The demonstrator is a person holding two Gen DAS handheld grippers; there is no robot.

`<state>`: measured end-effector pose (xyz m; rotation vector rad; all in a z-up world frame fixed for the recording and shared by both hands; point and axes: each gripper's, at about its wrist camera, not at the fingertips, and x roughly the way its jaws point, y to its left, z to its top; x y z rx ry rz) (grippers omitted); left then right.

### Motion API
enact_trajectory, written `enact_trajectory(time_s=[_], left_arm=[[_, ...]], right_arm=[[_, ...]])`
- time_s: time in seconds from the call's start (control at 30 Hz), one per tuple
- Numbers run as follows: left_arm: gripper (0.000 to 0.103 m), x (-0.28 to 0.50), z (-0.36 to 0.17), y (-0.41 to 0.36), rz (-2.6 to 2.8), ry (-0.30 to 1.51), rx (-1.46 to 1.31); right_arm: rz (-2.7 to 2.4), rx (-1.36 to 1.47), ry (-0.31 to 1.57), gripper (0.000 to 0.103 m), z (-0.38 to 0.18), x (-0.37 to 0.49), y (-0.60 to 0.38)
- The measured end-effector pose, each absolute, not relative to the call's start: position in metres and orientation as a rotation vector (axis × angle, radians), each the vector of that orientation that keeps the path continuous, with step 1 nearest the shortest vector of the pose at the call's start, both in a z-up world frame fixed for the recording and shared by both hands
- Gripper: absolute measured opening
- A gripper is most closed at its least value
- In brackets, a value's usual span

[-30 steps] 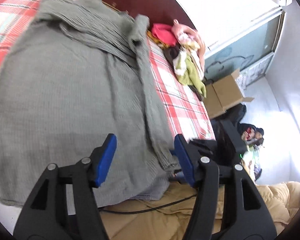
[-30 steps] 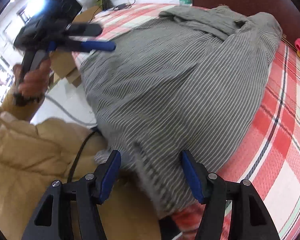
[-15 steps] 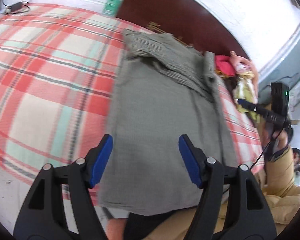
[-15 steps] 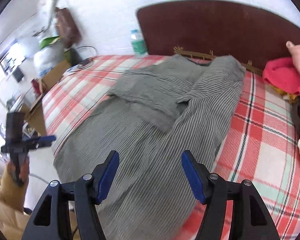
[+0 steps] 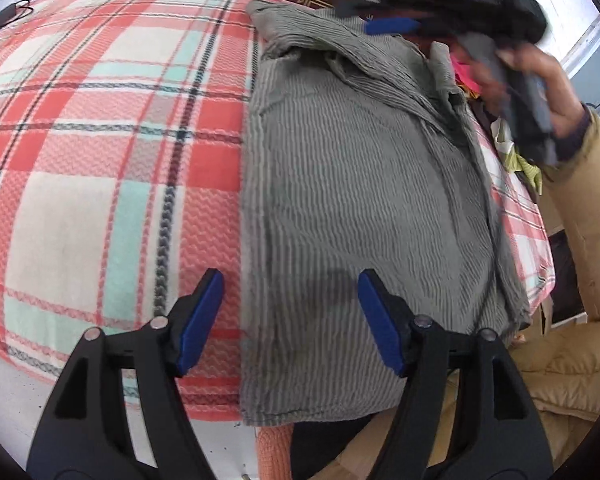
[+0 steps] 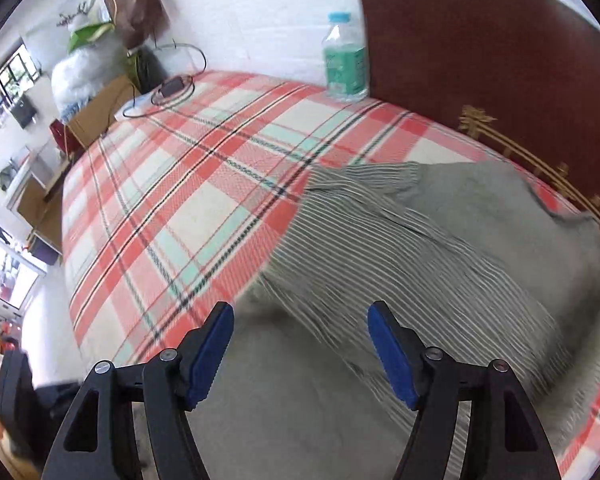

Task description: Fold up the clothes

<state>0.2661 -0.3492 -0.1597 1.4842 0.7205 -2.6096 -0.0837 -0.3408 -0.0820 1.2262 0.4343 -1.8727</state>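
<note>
A grey striped garment (image 5: 360, 200) lies lengthwise on the red plaid bed (image 5: 100, 140), its hem at the near edge. My left gripper (image 5: 292, 320) is open and empty, hovering over the garment's lower left edge. My right gripper (image 6: 300, 352) is open and empty above the garment's upper part (image 6: 440, 272), near its folded top. The right gripper also shows in the left wrist view (image 5: 388, 26), held in a hand over the garment's far end.
A dark wooden headboard (image 6: 500, 60) stands behind the bed. A water bottle (image 6: 344, 60) stands at the bed's far corner. A cable and charger (image 6: 172, 88) lie on the bed. Loose clothes (image 5: 512, 152) are piled to the right. Boxes (image 6: 100, 104) stand beside the bed.
Both grippers swung over the bed. The left one moved toward the garment's lower left edge. The right one moved up toward the garment's top near the headboard. The garment stayed put.
</note>
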Motion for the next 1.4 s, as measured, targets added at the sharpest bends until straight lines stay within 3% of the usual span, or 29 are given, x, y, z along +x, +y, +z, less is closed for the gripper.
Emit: enact_trajectory(time_s=[0.1,0.13,0.27,0.37,0.43,0.47,0.5,0.77,1.03,1.33,1.4], left_arm=[[0.049,0.267,-0.159,-0.346,-2.636,0.756,1.511],[0.036,0.266,-0.16,-0.345,-2.64,0.765,1.523],[0.014,0.265,-0.162,-0.344,-2.651,0.775,1.539],[0.014,0.269,-0.16,-0.348,-2.672,0.842,1.529],[0.014,0.271,-0.157,-0.348,-2.686,0.872,1.523],[0.014,0.271,-0.156,-0.348,-2.696,0.885,1.522],[0.014,0.27,-0.155,-0.348,-2.706,0.896,1.52],[0.014,0.268,-0.123,-0.323,-2.874,0.926,1.505],[0.014,0.244,-0.093,-0.267,-3.057,0.875,1.551],[0.014,0.192,-0.121,-0.207,-3.007,0.802,1.811],[0.014,0.186,-0.13,-0.203,-2.967,0.82,1.857]], right_arm=[[-1.924,1.26,0.499,0.071,-0.102,-0.09,-0.379],[-1.944,1.276,0.519,0.071,-0.109,-0.092,-0.391],[-2.019,1.37,0.557,0.071,-0.138,-0.108,-0.419],[-2.061,1.37,0.578,0.066,-0.149,-0.113,-0.419],[-2.067,1.377,0.532,0.033,-0.146,-0.119,-0.41],[-2.064,1.391,0.495,0.025,-0.145,-0.124,-0.404],[-2.06,1.405,0.459,0.01,-0.143,-0.128,-0.398],[-1.892,1.411,-0.13,0.007,-0.1,-0.156,-0.31],[-1.903,1.336,-0.449,0.007,-0.069,-0.178,-0.192],[-2.035,1.458,-0.455,0.01,-0.107,-0.191,-0.132],[-2.058,1.415,-0.359,0.01,-0.099,-0.185,-0.14]])
